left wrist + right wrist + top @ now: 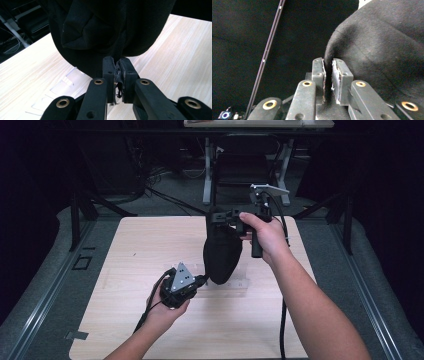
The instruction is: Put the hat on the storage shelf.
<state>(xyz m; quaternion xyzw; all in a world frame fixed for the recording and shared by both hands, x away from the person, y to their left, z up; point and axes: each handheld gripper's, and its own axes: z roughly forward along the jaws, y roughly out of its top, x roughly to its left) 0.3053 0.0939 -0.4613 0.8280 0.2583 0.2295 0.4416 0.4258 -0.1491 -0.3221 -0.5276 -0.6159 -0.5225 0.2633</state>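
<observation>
A black cloth [221,252] hangs bunched above the middle of the wooden table [150,250], held between both grippers. My right gripper [218,218] holds its top edge up high; in the right gripper view the jaws are shut on a fold of the black cloth [374,57]. My left gripper [204,280] is low, beside the cloth's bottom left. In the left gripper view its jaws pinch the lower edge of the black cloth [105,30], which bulges over the table [175,50].
Strips of clear tape [235,284] lie on the tabletop under the cloth. A dark chair [245,167] and a white table leg [206,170] stand beyond the far edge. Grey floor [40,285] and metal rails flank the table.
</observation>
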